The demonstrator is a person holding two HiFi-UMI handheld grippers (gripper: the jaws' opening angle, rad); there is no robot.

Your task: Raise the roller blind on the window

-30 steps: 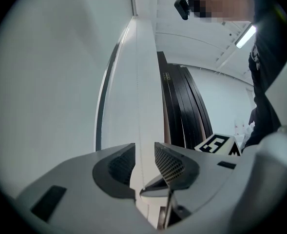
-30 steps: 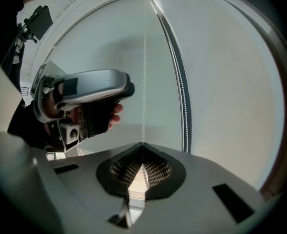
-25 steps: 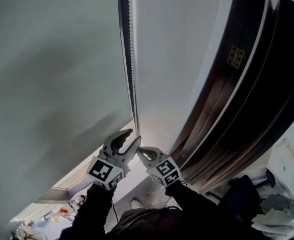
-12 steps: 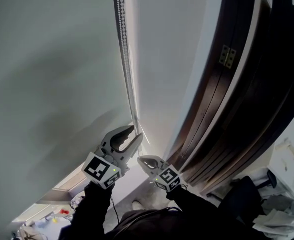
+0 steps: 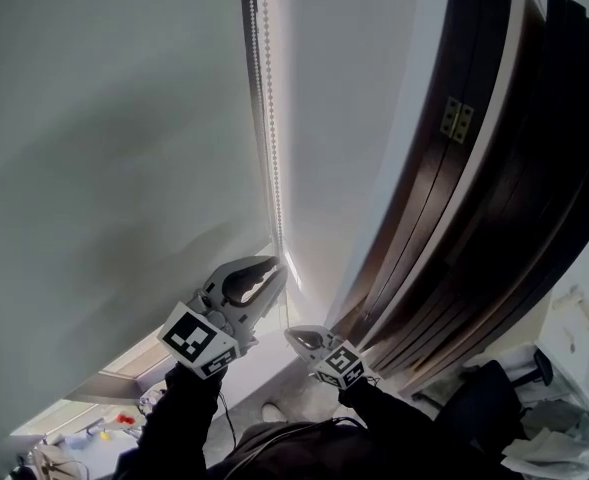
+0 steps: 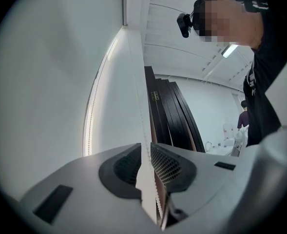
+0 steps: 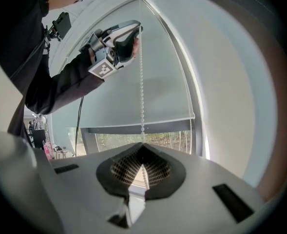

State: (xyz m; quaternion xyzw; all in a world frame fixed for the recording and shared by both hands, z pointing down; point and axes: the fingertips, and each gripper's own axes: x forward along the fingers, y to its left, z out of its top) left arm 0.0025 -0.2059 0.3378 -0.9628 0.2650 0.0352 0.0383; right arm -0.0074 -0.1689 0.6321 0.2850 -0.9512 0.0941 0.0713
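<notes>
Two hand-held tongs worked one thin white plastic bead chain (image 7: 142, 87), and every place here is given from that chain. Nearest the person and lowest on it, the right gripper (image 7: 142, 156) had its jaws pressed together, pinching the chain between the ribbed pads. Higher up the same run, the left gripper (image 6: 147, 155) had the chain threaded between its jaws. They had just been closing, but a slit showed beside the beads, so it did not yet grip. What looked like the loop's other run (image 6: 88, 130) hung just left of the held one.

Behind the chain spread the pale grey fabric roller blind (image 7: 109, 96), drawn most of the way down. Its hem crossed behind the chain just above the right gripper's jaws, with a strip of window glass (image 7: 119, 141) bare beneath. Well to the right of the chain stood dark brown wooden panels (image 5: 494, 198) bearing a brass hinge (image 5: 457, 118).

The chain would probably handle as light, limp and smooth, good only for pulling. The beads should lodge against the pads, so the best hold seemed square across a single run with a bead just above the jaws. The cloth looked light. A steady pull along the chain's own line should be enough, whereas a sideways tug might unseat the beads at the roller, which was out of sight.
</notes>
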